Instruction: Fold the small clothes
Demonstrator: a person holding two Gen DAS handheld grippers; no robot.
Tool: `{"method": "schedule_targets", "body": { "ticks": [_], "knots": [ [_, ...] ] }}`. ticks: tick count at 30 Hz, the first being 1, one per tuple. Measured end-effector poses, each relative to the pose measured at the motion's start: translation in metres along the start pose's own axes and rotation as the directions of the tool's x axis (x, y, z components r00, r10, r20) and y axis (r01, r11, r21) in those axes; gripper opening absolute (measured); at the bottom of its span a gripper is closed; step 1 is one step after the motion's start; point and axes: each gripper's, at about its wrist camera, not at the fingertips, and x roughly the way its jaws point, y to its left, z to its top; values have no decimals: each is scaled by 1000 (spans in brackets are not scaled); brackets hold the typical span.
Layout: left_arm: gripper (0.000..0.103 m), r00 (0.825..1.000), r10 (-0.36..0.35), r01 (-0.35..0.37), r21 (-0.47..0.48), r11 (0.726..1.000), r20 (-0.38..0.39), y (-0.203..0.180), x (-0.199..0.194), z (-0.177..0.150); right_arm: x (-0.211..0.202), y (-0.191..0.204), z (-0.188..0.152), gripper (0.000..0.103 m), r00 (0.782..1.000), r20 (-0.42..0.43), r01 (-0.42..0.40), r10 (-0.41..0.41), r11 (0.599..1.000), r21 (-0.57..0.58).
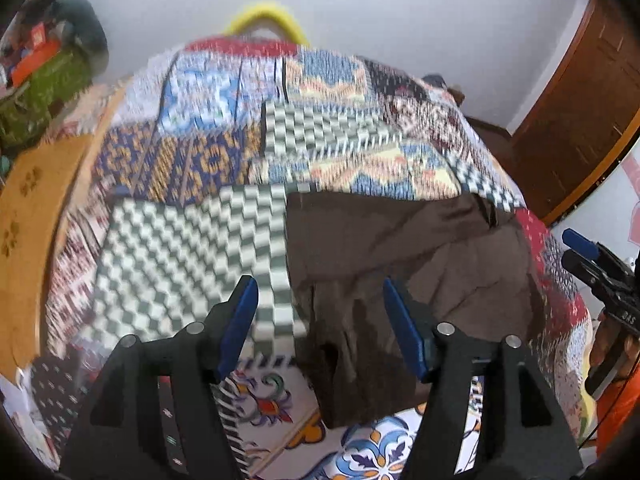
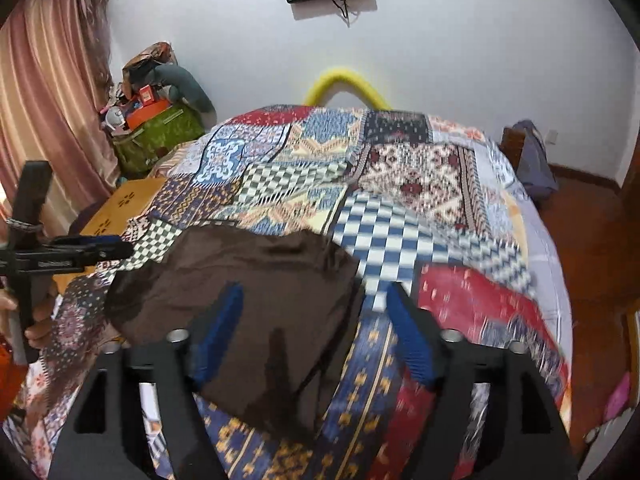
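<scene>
Brown garment [image 1: 400, 248] lying folded on the patchwork bedspread [image 1: 192, 240] of the bed. Left tongs [image 1: 320, 320] spread above its left edge, gripping nothing. Right tongs [image 2: 316, 332] spread over its right edge, likewise empty.

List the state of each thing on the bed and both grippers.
brown garment: lying loose on the quilt, partly folded, wrinkled, not gripped.
quilt: spread over the bed.
left gripper: jaws open, empty.
right gripper: jaws open, empty.
</scene>
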Motion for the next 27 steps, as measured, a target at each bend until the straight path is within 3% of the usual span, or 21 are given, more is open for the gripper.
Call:
{"method": "schedule_targets", "body": {
  "ticks": [4, 11, 13, 17, 19, 21, 22, 27],
  "knots": [
    [64, 994, -80, 73, -92, 993, -68, 5, 23, -15, 17, -2, -15, 74, 998, -69, -2, 3, 1000, 14],
    [65, 982, -161, 145, -148, 978, -101, 2, 58, -5, 58, -14, -26, 71, 979, -161, -101, 123, 985, 137],
    [65, 980, -175, 157, -178, 971, -95, 5, 65, 0, 63, -14, -23, 66, 979, -144, -120, 142, 981, 151],
    [66, 982, -168, 155, -140, 978, -83, 1, 70, 6, 75, -14, -17, 47, 970, -126, -180, 209, 961, 210],
    [56, 985, -156, 146, -115, 983, -77, -2, 69, 6, 79, -15, -17, 35, 968, -120, -189, 220, 956, 226],
    [26, 986, -152, 144, -106, 984, -72, -4, 64, 5, 83, -13, -17, 25, 962, -118, -212, 247, 945, 248],
    [20, 983, -172, 164, -113, 980, -71, -5, 62, 4, 82, -11, -17, 23, 963, -108, -214, 247, 945, 247],
    [13, 993, -106, 104, -43, 994, -51, -19, 44, -2, 66, 5, -15, 15, 972, -80, -201, 219, 961, 192]
  ]
}}
